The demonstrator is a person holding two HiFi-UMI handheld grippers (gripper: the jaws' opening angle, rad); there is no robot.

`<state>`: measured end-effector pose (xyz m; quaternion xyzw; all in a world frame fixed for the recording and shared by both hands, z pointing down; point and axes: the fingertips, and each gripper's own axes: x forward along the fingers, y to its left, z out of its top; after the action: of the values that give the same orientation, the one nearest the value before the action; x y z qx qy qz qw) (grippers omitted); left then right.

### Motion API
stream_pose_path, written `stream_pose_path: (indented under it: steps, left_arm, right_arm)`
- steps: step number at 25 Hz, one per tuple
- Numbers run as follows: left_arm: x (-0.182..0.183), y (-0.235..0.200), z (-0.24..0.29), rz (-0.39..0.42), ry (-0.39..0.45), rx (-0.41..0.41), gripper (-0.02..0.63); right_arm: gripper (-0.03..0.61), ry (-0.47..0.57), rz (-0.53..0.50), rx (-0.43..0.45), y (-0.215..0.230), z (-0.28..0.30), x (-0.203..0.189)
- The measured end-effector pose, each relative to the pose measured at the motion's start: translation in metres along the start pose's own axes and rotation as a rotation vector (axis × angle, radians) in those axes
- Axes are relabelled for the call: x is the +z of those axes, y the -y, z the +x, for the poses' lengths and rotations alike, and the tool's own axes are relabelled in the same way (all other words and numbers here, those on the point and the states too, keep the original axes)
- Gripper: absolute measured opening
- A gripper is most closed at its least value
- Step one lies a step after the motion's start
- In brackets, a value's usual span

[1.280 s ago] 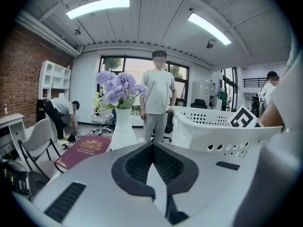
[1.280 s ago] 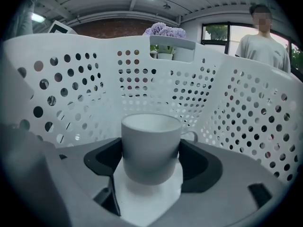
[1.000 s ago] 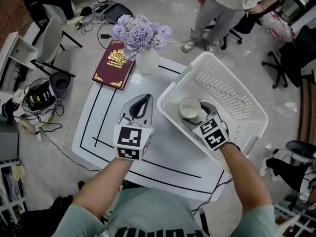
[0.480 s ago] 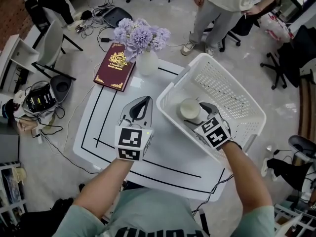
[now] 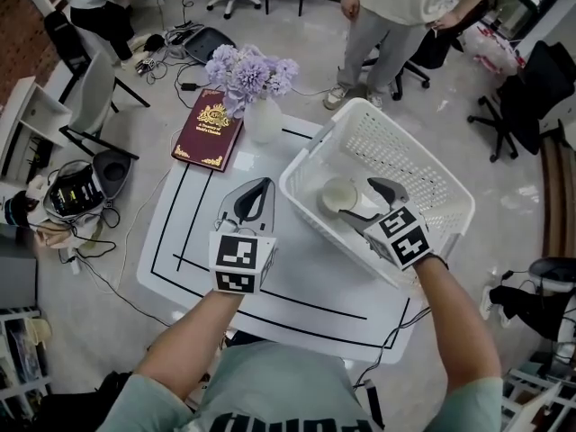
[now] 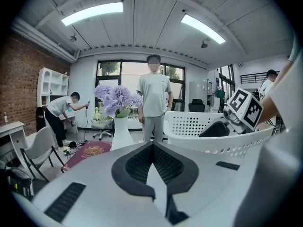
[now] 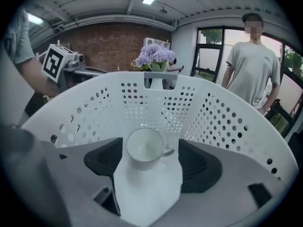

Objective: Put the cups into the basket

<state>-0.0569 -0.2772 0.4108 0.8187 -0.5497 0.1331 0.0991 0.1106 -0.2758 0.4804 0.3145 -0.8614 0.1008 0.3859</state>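
Observation:
A white cup (image 5: 339, 195) lies on its side inside the white perforated basket (image 5: 423, 165), which stands on the right part of the table. My right gripper (image 5: 358, 202) reaches into the basket and stands open. In the right gripper view the cup (image 7: 146, 148) sits between the spread jaws with its mouth towards the camera and a gap on each side, in front of the basket wall (image 7: 189, 103). My left gripper (image 5: 264, 184) rests over the table just left of the basket, shut with nothing in it; its pads (image 6: 142, 162) meet at the tip.
The white table (image 5: 297, 286) carries black lines. At its far edge stand a vase of purple flowers (image 5: 261, 115) and a dark red book (image 5: 209, 130). A person (image 5: 396, 7) stands beyond the basket. Office chairs and cables cover the floor around.
My right gripper has opened and let go of the cup inside the basket, and has drawn back a little. The left gripper has stayed where it was.

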Motion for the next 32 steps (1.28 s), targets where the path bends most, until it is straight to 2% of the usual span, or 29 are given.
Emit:
stream_pose_path:
  steps: [17,21,22,32]
  left_arm:
    - [0.029,0.015,-0.03,0.016,0.051,-0.012,0.003]
    - [0.033,0.02,-0.036,0.022,0.061,-0.017,0.004]
    - [0.034,0.022,-0.038,0.024,0.062,-0.019,0.003]
    - [0.043,0.042,-0.062,0.044,0.078,-0.043,0.004]
  right_arm:
    - [0.359,0.19,0.059,-0.065,-0.017,-0.064,0.058]
    - [0.21,0.24,0.078,-0.112,-0.021,-0.083,0.071]
    - [0.19,0.249,0.079,-0.117,-0.024,-0.087,0.073]
    - [0.069,0.297,0.136,-0.145,-0.059,-0.108,0.079]
